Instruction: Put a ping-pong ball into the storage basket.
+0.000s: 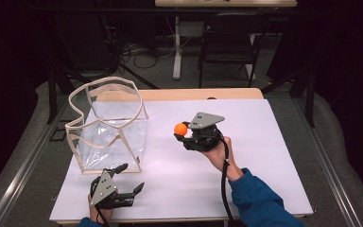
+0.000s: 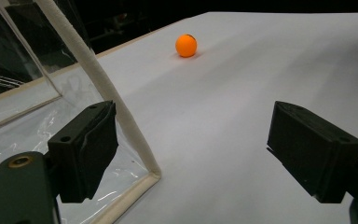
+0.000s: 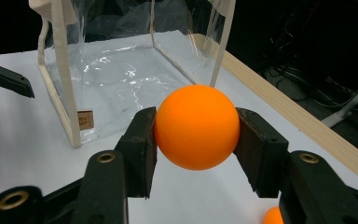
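My right gripper is shut on an orange ball and holds it above the middle of the white table. In the right gripper view the ball sits pinched between both pads, gripper. A second orange ball lies on the table below it, and it lies far off on the sheet in the left gripper view. A clear plastic bag with cream trim stands open at the left. My left gripper rests open by the bag's front corner, with nothing between its jaws.
The table's wooden far edge runs behind the white sheet. Beyond it stand a dark chair and a white table leg, with cables on the floor. Bare sheet spreads to the right of the right hand.
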The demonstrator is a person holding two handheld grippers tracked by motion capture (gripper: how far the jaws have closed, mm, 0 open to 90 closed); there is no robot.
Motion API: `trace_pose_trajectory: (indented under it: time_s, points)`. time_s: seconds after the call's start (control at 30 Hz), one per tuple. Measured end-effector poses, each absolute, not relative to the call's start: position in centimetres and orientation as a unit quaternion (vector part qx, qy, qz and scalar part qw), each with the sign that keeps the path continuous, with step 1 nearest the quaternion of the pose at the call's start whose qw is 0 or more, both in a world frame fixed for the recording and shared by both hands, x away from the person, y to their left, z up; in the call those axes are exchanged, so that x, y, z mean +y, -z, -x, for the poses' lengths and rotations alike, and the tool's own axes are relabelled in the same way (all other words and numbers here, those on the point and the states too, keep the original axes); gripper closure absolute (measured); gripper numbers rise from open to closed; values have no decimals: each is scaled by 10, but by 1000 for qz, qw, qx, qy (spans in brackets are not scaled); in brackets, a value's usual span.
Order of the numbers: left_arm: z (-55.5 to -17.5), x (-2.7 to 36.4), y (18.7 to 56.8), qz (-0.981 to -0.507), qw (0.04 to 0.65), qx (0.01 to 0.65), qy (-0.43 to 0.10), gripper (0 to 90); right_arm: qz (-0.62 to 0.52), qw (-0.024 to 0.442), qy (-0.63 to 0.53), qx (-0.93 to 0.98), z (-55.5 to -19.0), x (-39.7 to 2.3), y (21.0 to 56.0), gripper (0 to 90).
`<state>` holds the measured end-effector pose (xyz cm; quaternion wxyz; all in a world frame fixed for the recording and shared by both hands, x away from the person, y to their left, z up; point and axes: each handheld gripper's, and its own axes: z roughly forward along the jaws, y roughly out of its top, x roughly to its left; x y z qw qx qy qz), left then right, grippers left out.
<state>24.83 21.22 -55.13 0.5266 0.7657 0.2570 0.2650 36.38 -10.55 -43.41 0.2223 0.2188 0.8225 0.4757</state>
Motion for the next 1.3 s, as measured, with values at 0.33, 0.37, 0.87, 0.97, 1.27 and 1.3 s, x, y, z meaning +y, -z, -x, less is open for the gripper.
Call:
trace_pose_trajectory:
  time_s: [0.33,0.37,0.87,0.97,1.27,1.3]
  points:
    - [-248,212,552,-766,527,256,-264,159,-215,224,-474,824,-368,-101,428,510]
    - [-248,212,551,-767,526,255,-265,159,-213,226,-473,825,-369,-101,427,510]
    - [-248,212,551,-765,528,255,-267,159,-210,228,-474,824,-377,-95,413,511]
    - [-248,212,550,-765,527,254,-268,159,-211,230,-474,823,-378,-95,410,511]
    - [-247,212,551,-764,529,255,-266,159,-209,234,-469,826,-383,-93,406,511]
    - [-248,212,550,-765,528,253,-268,159,-208,235,-466,827,-383,-92,406,511]
